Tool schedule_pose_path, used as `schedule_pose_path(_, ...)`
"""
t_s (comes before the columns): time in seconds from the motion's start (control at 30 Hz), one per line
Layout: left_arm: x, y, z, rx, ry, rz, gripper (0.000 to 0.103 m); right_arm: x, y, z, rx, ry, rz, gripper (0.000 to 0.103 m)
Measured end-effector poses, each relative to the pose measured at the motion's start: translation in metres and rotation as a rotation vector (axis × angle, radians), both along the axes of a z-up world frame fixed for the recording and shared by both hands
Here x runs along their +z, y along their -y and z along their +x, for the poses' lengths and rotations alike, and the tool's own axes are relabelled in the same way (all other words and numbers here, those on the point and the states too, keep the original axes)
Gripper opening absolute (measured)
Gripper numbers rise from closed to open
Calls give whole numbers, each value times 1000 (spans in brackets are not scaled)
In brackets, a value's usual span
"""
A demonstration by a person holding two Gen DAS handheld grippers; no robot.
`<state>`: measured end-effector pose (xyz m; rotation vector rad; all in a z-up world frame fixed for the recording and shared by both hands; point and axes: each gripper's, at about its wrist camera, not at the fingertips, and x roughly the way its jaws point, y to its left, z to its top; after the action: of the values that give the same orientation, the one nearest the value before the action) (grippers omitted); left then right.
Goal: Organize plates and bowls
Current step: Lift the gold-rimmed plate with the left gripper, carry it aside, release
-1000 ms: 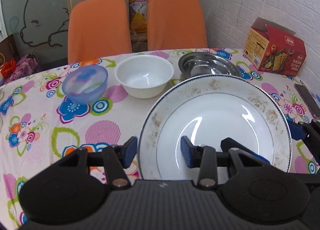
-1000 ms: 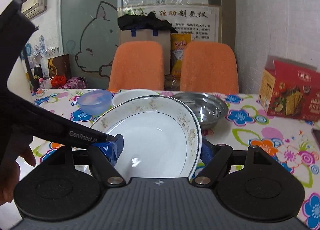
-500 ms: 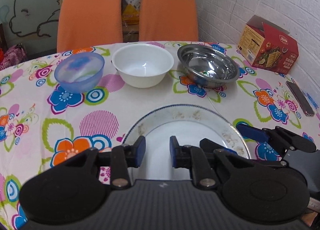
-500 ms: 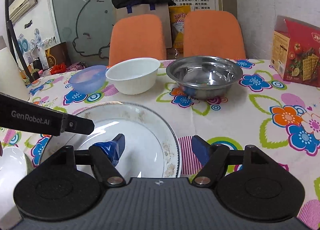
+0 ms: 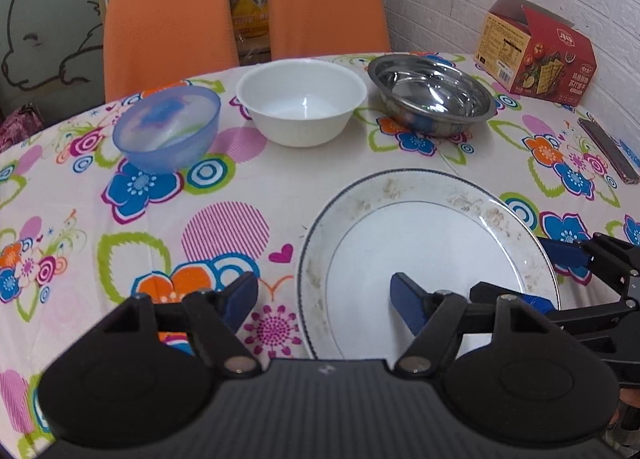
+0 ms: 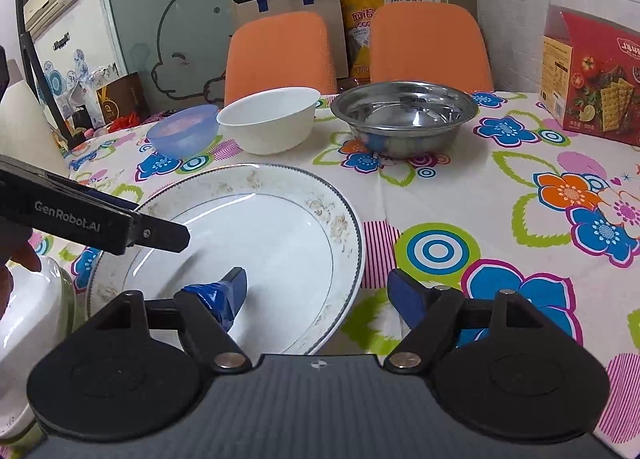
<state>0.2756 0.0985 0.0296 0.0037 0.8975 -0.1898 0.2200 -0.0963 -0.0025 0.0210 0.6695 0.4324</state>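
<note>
plate [image 5: 428, 255] flat on tablecloth [image 5: 256, 195], 5 o'clock of white bowl [image 5: 301, 101] | left gripper [image 5: 324, 295], right gripper [image 6: 318, 291] jaws spread, straddling opposite rims, holding nothing | likely stiff, glazed-slick, breakable: pinch rim

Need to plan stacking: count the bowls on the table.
3, in a row at the far side: blue bowl left, white bowl middle, steel bowl right. Others may lie outside view.

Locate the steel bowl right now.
The steel bowl sits at the far right end of the bowl row in both wrist views, beside the white bowl, with the red cracker box to its right.
</note>
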Motion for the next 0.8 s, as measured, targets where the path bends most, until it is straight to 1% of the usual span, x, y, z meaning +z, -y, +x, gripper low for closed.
schedule_pose_path(0.03, -2, 0, 0, -7, -6, -11, 66, 0, -2, -1, -3, 6, -13, 64)
schedule_pose_path(0.07, -5, 1, 1, -14, -16, -20, 61, -1, -4, -1, -6, 11, -27, 65)
schedule_pose_path(0.13, -9, 1, 2, -16, -32, -41, 59, -1, -8, -2, -11, 17, -55, 66)
schedule_pose_path(0.27, -9, 1, 2, -18, -25, -44, 58, -1, -8, -7, -49, 4, -47, 67)
schedule_pose_path(0.3, -9, 2, 1, -22, -24, -40, 58, 0, -8, -8, -49, -2, -44, 68)
schedule_pose_path(0.4, -10, 6, 1, -26, -20, -30, 59, 3, -17, -6, -34, -29, -71, 69)
schedule_pose_path(0.47, -10, 7, 0, -21, -22, -30, 59, 4, -22, -7, -13, -41, -70, 69)
schedule_pose_path(0.53, -10, 8, -3, -29, -17, -23, 59, 2, -24, -14, 45, -18, -70, 69)
schedule_pose_path(0.57, -10, 7, -4, -32, -17, -23, 59, 0, -23, -18, 53, -2, -61, 69)
schedule_pose_path(0.7, -10, 9, -5, -19, -21, -17, 56, -3, -24, -21, 29, 25, -49, 69)
schedule_pose_path(0.77, -9, 7, -5, -3, -20, -20, 49, -4, -22, -20, 28, 41, -37, 64)
schedule_pose_path(0.8, -9, 5, -5, 9, -20, -26, 47, -3, -19, -18, 22, 43, -29, 60)
